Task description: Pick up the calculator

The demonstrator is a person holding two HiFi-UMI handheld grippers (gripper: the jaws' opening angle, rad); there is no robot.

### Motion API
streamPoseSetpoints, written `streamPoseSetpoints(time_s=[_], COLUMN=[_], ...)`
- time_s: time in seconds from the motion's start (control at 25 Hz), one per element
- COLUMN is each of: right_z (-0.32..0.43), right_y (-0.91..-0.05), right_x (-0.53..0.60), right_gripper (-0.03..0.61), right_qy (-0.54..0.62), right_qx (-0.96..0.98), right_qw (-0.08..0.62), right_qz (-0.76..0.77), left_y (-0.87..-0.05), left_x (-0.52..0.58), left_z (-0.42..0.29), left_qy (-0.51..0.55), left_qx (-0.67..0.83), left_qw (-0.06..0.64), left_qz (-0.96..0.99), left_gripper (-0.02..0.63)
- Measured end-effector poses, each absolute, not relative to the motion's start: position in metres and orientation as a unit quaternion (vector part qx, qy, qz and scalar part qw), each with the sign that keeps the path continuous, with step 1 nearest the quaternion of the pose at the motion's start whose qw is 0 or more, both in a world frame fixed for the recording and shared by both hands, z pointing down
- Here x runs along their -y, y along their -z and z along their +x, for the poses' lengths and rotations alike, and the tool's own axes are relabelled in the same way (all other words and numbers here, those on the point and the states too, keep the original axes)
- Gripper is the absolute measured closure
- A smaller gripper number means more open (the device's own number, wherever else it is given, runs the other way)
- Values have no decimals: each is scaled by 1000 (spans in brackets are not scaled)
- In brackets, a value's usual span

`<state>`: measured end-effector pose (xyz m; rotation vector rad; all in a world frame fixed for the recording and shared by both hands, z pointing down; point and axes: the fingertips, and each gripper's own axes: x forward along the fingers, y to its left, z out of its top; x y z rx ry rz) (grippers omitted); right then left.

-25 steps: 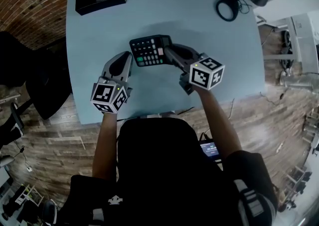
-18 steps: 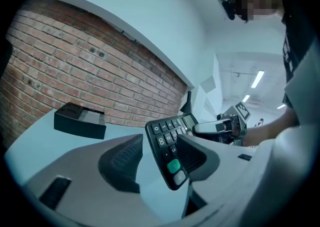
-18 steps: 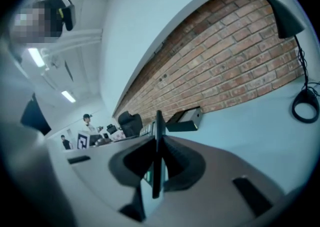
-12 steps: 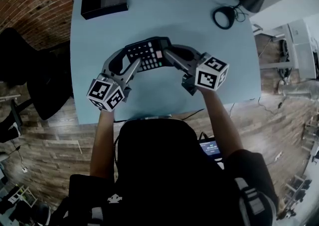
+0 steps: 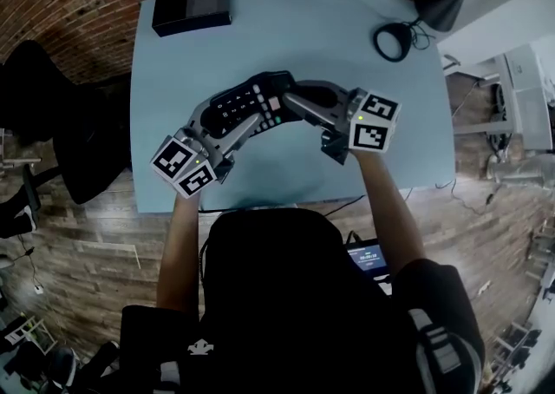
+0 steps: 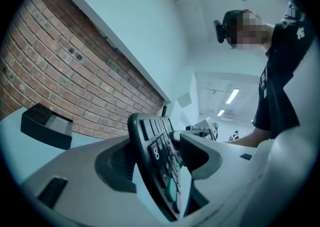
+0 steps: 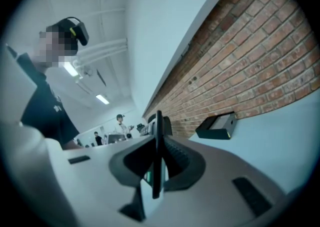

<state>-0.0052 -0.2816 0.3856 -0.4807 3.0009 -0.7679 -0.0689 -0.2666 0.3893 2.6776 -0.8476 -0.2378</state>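
The calculator (image 5: pixel 245 104) hangs over the light-blue surface (image 5: pixel 303 23), its right end in the right tongs (image 5: pixel 290 99); the left tongs (image 5: pixel 231 121) flank it, seemingly loose.

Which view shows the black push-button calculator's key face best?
The head view: the black push-button calculator faces that camera, key rows visible. The left gripper view shows the keys steeply side-on; the right gripper view shows only its thin edge.
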Motion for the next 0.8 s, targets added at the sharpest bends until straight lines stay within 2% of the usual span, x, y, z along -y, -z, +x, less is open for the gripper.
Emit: streamPoseSetpoints(time_s=[0.24,0.32,0.8], right_z=[-10,-11,-5], right_y=[-384,-382,-374], right_x=[277,275,268], right_gripper=[529,529,528], right_qy=[244,246,217], right_qx=[-961,-961,-971], right_qw=[5,9,16], right_qz=[-131,-123,-101], left_y=[-382,-380,-370], left_x=[260,260,255], left_z=[-62,-66,-61], left_qy=[79,80,93], left_qx=[292,300,308], left_qw=[151,148,141], left_qz=[941,939,936], left_gripper=[402,479,511])
